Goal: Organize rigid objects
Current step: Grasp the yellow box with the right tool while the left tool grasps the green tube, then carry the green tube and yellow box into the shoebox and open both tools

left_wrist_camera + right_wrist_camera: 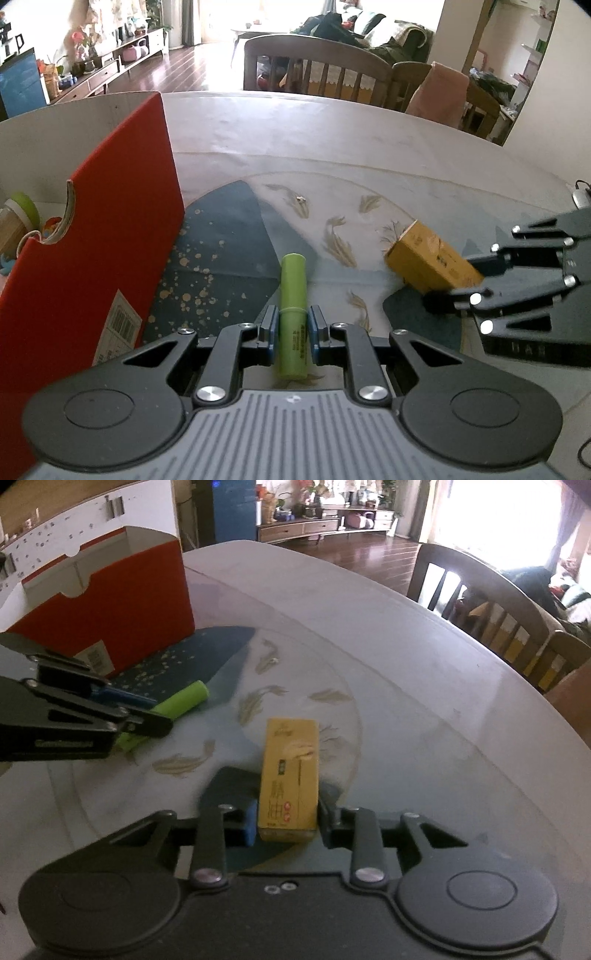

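My left gripper [292,325] is shut on a green cylinder tube [293,295], which points away from me over the table. It also shows in the right wrist view [177,703], held by the left gripper [147,712]. My right gripper [286,818] is shut on a yellow carton [290,775] with dark print. The carton also shows at the right of the left wrist view [430,264], with the right gripper [454,291] behind it. A red open cardboard box [92,240] stands at the left, also in the right wrist view [110,602].
The round table [332,147] has a glass top over a cloth with fish and blue patches. Inside the red box lie a green-capped container [18,221] and colourful small items. Wooden chairs [317,66] stand at the far edge. A cable lies at the right edge [581,192].
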Motion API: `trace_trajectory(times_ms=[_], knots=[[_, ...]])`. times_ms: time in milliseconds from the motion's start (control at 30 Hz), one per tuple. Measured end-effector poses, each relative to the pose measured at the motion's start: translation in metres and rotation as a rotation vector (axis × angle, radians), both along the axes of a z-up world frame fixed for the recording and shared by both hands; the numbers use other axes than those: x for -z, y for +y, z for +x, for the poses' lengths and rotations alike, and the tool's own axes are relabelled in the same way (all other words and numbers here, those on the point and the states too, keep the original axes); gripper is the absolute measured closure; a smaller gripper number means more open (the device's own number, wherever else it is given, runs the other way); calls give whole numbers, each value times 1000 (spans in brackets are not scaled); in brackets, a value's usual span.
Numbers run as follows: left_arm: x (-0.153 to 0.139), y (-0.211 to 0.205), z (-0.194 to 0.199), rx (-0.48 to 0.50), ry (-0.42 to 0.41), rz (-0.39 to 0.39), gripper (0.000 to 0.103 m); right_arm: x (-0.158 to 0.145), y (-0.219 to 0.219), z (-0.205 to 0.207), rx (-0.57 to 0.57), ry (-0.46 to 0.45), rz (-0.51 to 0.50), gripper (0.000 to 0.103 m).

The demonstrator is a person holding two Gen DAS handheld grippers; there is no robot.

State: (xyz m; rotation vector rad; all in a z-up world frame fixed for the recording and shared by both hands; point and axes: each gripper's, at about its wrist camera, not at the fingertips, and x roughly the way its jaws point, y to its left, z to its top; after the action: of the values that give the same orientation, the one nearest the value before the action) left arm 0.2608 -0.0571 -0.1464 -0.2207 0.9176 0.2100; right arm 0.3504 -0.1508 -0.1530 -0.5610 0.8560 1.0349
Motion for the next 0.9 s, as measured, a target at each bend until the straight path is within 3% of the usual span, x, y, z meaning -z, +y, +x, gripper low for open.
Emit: trace_trajectory(times_ms=[267, 433, 667, 900], knots=[[-2, -1, -10, 8, 1, -19, 86, -7, -10, -35, 243, 50, 80, 74], [-4, -1, -22, 12, 6, -30, 86, -15, -15, -56, 338, 85, 92, 74], [-14, 1, -42, 19, 4, -92, 86, -30, -22, -87, 401, 122, 116, 74], [-42, 3, -62, 51, -36, -129, 86, -68, -24, -111, 438, 94, 197, 74]])
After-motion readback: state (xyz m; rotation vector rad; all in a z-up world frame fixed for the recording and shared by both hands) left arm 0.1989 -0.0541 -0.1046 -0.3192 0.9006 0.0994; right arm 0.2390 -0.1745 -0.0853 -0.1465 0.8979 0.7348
